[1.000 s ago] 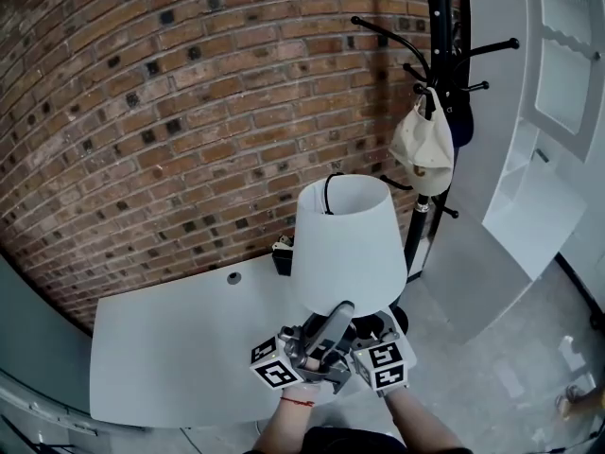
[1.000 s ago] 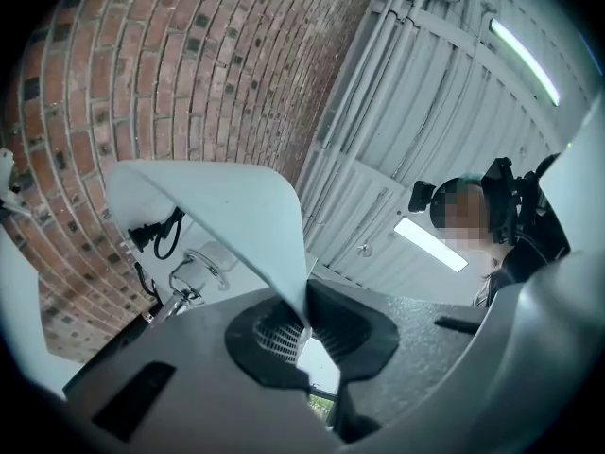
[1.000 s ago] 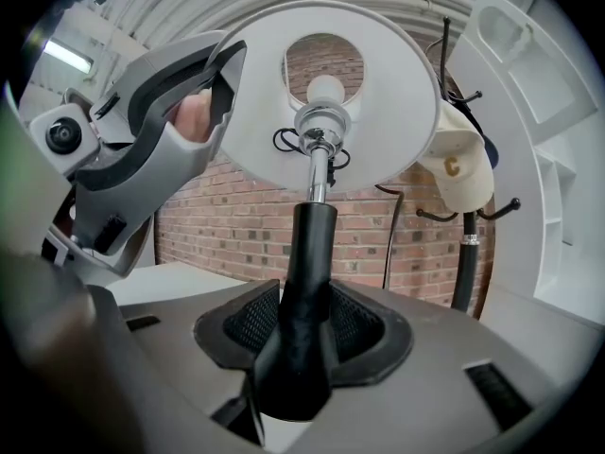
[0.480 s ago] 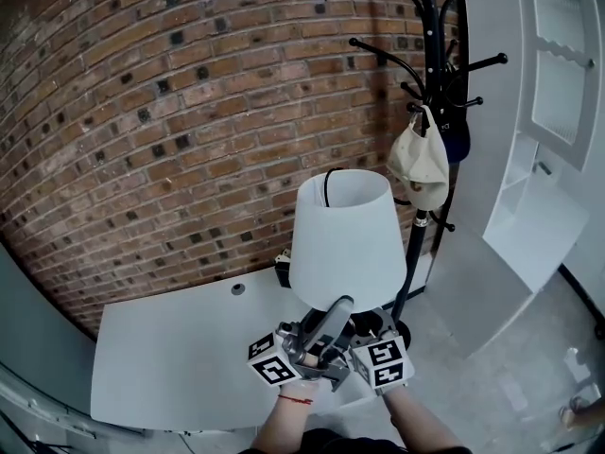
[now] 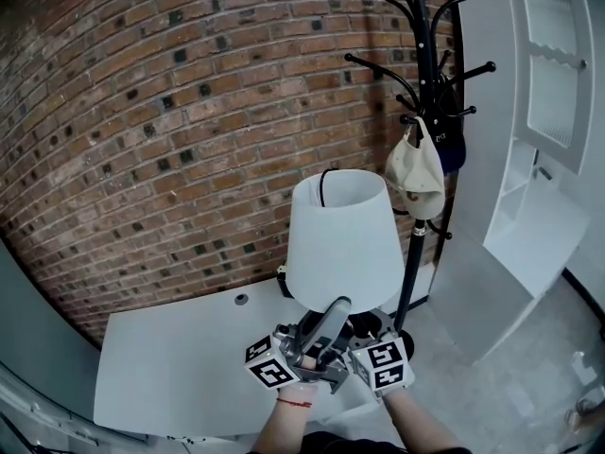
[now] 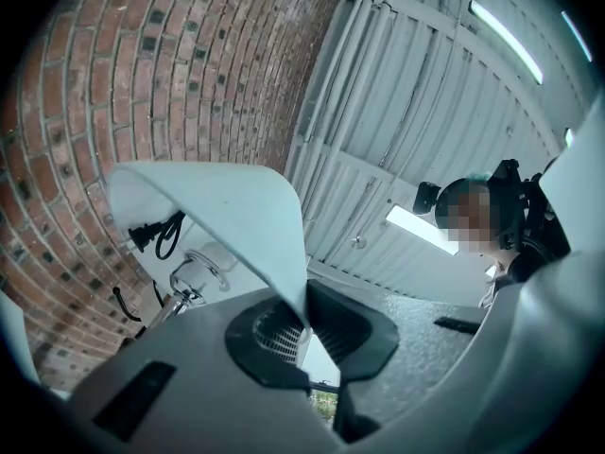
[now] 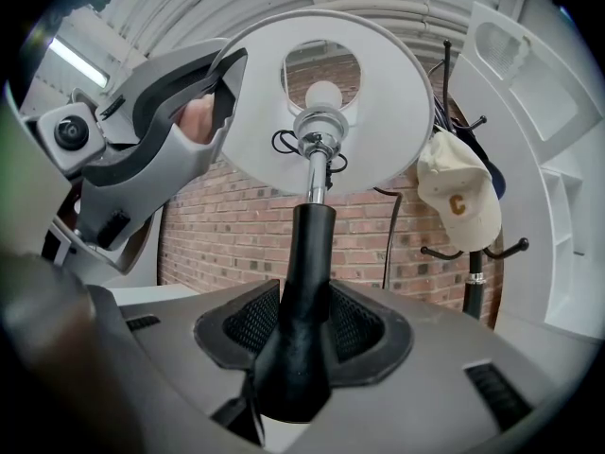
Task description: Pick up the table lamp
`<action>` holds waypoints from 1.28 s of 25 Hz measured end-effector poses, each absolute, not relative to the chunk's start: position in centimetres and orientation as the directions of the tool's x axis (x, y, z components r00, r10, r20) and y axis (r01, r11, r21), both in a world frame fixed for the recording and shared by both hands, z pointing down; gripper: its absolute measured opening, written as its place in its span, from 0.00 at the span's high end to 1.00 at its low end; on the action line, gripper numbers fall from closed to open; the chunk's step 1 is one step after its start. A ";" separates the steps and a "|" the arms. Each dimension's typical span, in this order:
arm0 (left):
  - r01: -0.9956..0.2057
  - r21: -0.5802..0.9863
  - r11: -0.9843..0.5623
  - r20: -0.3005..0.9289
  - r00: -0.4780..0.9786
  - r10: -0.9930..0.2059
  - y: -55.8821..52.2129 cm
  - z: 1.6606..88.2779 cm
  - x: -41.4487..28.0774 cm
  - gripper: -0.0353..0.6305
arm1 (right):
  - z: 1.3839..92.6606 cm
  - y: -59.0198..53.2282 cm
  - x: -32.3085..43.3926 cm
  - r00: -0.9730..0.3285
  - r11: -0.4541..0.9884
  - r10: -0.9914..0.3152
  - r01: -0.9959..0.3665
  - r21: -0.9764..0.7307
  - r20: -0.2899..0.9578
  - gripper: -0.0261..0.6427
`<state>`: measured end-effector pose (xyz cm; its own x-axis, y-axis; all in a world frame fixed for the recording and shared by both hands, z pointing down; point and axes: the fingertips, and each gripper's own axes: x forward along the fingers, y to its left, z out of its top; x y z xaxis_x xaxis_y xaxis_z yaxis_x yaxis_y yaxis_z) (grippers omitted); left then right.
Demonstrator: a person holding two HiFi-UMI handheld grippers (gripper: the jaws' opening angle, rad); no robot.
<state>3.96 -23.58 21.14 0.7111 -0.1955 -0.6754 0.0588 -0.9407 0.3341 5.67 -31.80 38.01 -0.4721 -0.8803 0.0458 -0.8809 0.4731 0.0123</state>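
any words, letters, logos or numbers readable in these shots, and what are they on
"C": dark letter on the front of the cream baseball cap hanging on the black coat stand.
Small pale print on the dark blue cap behind it: too small and blurred to read.

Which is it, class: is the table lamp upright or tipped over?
Roughly upright. The shade has its narrow opening facing up, and the black stem rises straight to it from the right claw, which is shut on the stem.
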 end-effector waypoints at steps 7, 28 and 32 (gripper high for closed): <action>0.052 0.316 -0.947 -0.680 0.709 -0.188 -23.5 19.9 4.3 0.94 | 36.5 -32.1 6.1 -0.472 0.473 -0.881 -0.881 0.022 0.023 0.72; 0.057 0.246 -0.968 -0.717 0.682 -0.142 -22.6 15.0 4.3 0.94 | 30.7 -32.4 6.4 -0.486 0.483 -0.868 -0.874 0.054 -0.102 0.72; 0.037 0.240 -0.970 -0.706 0.692 -0.148 -22.5 14.0 4.6 0.94 | 29.7 -32.4 6.4 -0.491 0.489 -0.863 -0.871 0.049 -0.122 0.72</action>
